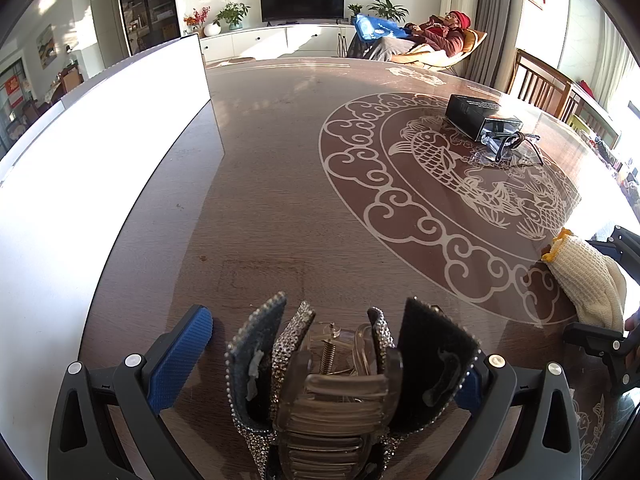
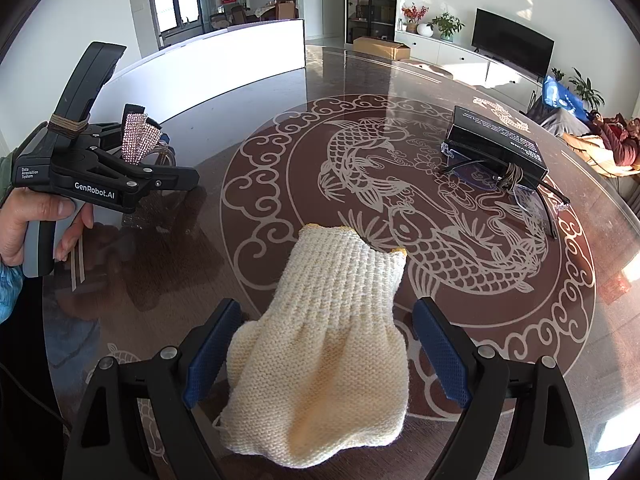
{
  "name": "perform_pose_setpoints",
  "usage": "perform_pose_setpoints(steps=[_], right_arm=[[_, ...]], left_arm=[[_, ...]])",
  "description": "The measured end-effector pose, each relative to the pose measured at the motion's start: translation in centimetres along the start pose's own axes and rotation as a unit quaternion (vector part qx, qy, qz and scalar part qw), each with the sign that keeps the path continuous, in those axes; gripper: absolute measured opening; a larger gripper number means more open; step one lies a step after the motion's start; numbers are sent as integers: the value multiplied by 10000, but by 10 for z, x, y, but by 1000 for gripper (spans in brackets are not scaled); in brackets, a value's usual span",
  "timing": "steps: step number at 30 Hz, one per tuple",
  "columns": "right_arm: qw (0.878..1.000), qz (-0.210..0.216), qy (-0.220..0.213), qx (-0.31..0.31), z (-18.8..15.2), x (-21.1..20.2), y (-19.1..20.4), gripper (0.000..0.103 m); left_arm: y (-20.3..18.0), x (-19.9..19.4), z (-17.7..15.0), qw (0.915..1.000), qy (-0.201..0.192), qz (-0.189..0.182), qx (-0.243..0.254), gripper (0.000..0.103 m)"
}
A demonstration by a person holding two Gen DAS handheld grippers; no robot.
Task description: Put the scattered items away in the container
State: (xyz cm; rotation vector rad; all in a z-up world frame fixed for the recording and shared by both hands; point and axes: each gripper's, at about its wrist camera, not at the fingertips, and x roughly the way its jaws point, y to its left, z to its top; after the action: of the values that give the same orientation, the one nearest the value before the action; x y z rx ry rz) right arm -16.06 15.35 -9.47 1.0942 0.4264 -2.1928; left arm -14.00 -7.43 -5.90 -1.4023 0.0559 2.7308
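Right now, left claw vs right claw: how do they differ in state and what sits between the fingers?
The left claw has a rhinestone hair clip between its fingers; the right claw has a cream knit glove.

The clip leans on one left-claw pad with a gap to the other; the glove touches neither right-claw pad visibly.

The clip stands upright; the glove lies flat on the table.

Both claws are open, low over the table.
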Motion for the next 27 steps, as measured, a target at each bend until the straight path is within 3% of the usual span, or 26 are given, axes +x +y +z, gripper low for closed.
perform_pose_setpoints(steps=[27], right_arm=[[10000, 2, -1, 4, 1, -1, -1, 88]], left_arm=[[0, 0, 0, 10000, 0, 1, -2, 103]])
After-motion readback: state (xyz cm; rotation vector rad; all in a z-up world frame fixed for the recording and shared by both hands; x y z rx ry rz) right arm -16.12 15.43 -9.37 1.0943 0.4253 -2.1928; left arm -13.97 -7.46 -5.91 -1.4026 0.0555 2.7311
